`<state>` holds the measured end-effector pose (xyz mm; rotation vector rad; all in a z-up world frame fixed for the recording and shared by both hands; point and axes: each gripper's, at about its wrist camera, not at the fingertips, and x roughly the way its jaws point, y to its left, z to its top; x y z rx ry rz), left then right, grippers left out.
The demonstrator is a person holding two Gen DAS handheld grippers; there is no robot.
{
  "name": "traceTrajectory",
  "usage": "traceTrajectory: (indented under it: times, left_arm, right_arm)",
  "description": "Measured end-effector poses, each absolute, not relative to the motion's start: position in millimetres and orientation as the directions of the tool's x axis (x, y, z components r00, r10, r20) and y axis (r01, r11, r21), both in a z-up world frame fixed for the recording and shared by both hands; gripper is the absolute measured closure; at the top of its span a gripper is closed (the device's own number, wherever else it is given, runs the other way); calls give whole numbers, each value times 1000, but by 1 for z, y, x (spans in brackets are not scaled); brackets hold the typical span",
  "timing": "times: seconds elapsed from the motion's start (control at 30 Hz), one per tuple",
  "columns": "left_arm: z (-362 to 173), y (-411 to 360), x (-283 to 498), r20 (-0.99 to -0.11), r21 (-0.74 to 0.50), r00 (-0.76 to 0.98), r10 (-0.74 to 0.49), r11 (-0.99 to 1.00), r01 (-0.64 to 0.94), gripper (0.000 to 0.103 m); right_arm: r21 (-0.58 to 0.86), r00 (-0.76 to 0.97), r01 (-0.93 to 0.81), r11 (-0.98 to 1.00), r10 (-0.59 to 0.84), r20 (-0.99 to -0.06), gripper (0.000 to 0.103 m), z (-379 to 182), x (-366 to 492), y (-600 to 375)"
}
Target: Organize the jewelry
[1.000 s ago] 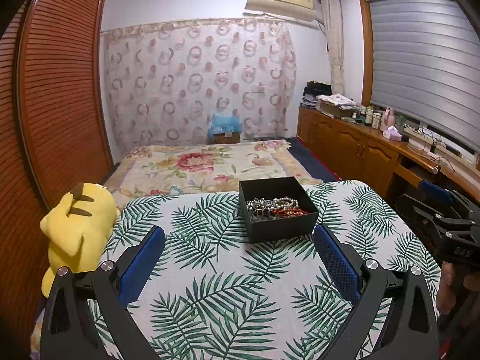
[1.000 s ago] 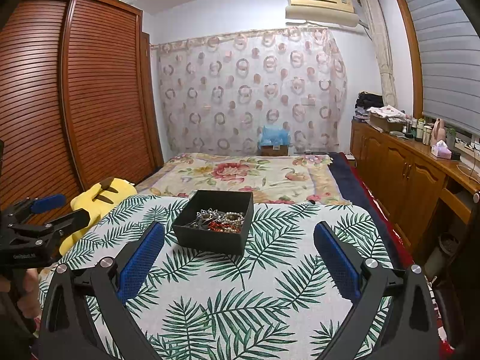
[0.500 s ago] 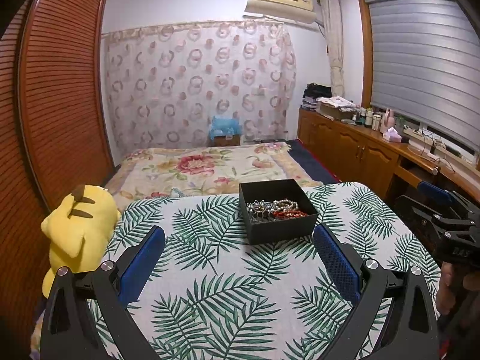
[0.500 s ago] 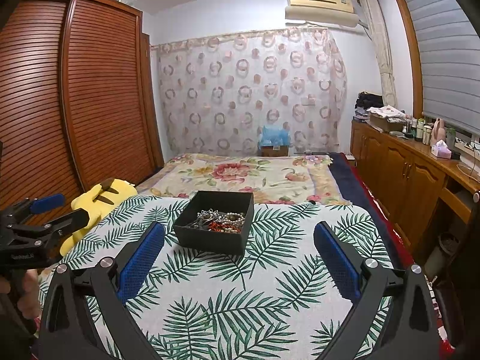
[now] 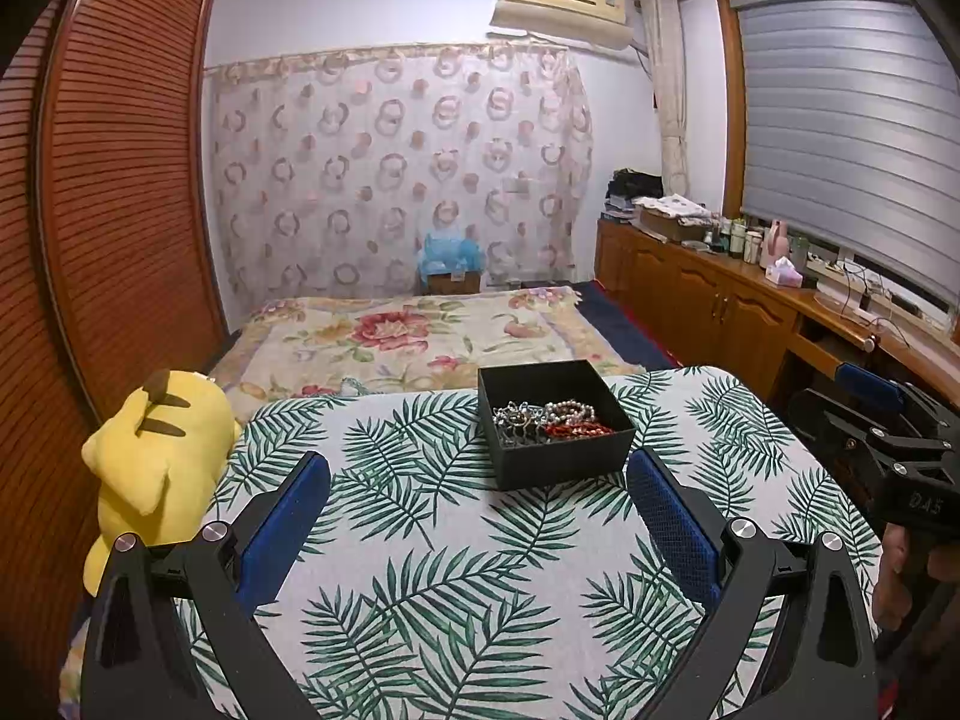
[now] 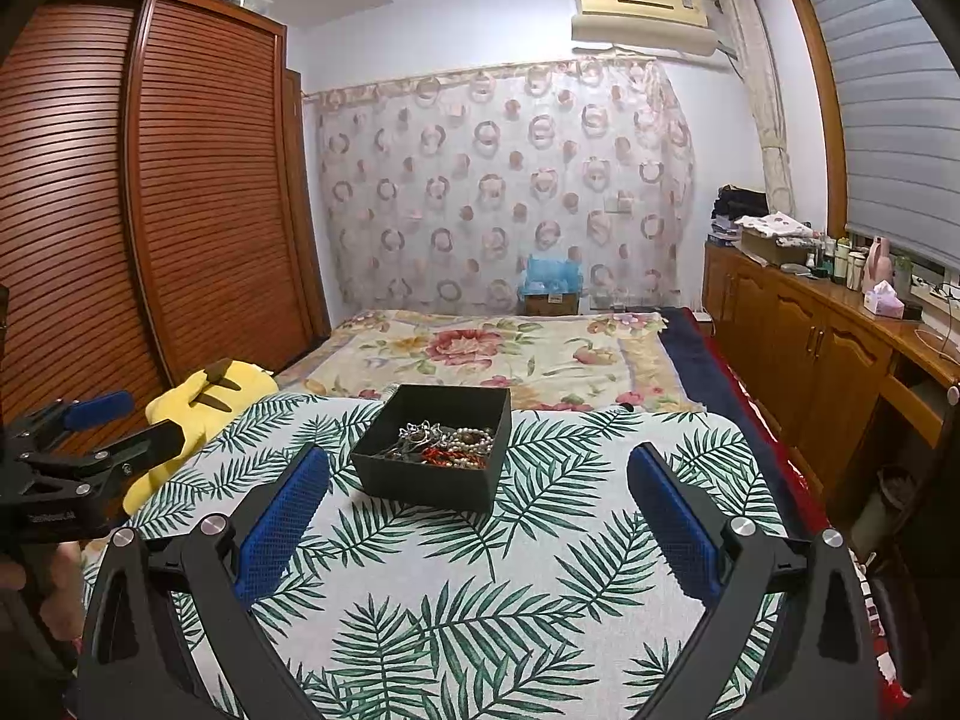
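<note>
At the centre of the frame, the black box (image 5: 555, 423) is sitting on the leaf-print bench (image 5: 420, 540), jewelry (image 5: 549, 420) heaped inside. Nothing has shifted since a second ago; both grippers (image 5: 477, 516) (image 6: 477, 516) are hovering, jaws apart, empty.

Looking forward low over the leaf-print table (image 5: 456, 546) from left and right, sharing the black box (image 5: 555, 423) (image 6: 435, 450) ahead.
</note>
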<state>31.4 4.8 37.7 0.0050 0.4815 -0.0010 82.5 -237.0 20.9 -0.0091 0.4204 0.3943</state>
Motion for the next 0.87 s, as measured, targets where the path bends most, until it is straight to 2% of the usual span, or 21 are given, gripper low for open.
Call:
traceTrajectory:
  times: [0.87]
  left_arm:
    - [40, 3, 30, -459, 5, 889, 1, 1000, 2, 8]
  right_arm:
    - [66, 840, -373, 926, 367, -399, 3, 22, 81, -234]
